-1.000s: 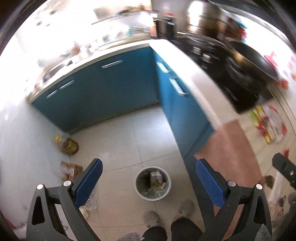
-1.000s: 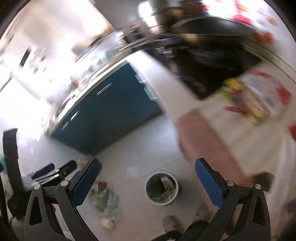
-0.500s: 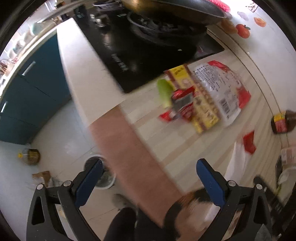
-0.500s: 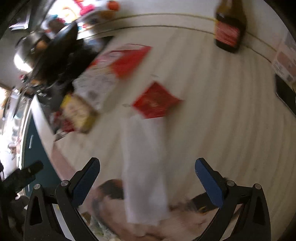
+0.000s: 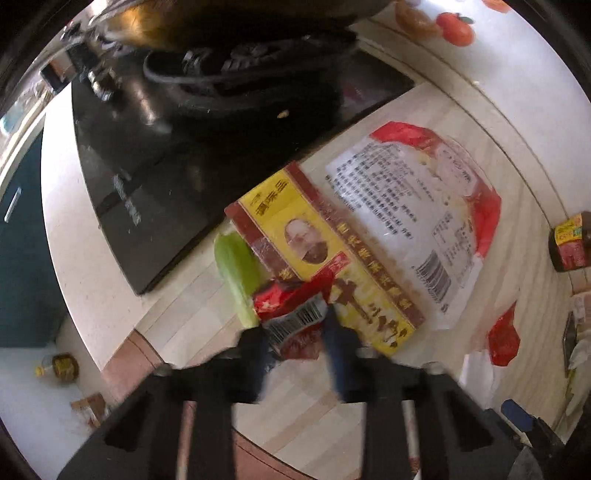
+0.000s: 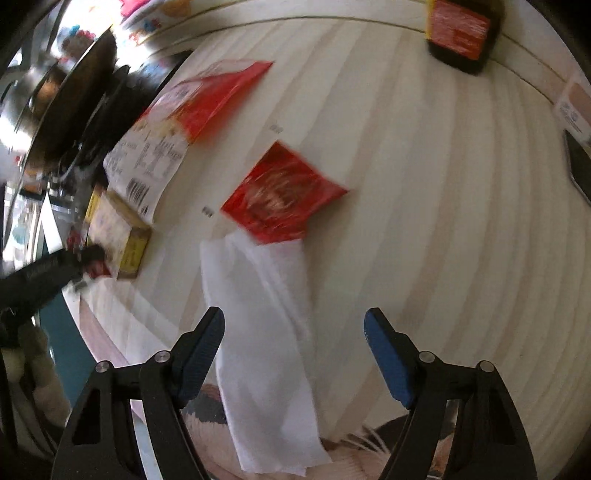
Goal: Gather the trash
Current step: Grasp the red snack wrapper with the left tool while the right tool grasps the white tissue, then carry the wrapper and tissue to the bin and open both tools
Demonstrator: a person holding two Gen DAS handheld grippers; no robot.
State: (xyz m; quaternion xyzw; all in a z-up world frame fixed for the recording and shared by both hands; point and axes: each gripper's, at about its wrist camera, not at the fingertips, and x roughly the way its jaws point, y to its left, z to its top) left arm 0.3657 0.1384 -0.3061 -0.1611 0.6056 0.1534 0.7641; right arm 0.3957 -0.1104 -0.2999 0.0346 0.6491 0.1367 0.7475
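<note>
On the pale counter (image 5: 461, 376) lie trash pieces. My left gripper (image 5: 295, 343) has its blurred jaws narrowed around a crumpled red wrapper with a barcode (image 5: 291, 314). Beside the wrapper are a green vegetable piece (image 5: 238, 273), a yellow and red box (image 5: 328, 262) and a large red and white bag (image 5: 421, 218). My right gripper (image 6: 295, 339) is open and empty above a white paper towel (image 6: 266, 343). A red packet (image 6: 284, 195) lies just beyond the towel.
A black stove top (image 5: 177, 147) with a wok stands at the back. A dark sauce jar (image 6: 461, 33) stands by the wall. Blue cabinets (image 5: 18, 240) and the floor lie below the counter's left edge. The box (image 6: 118, 236) also shows in the right view.
Both grippers swung up from the floor and bin to the counter top. The left jaws narrowed around the red wrapper. The right gripper moved closer over the paper towel.
</note>
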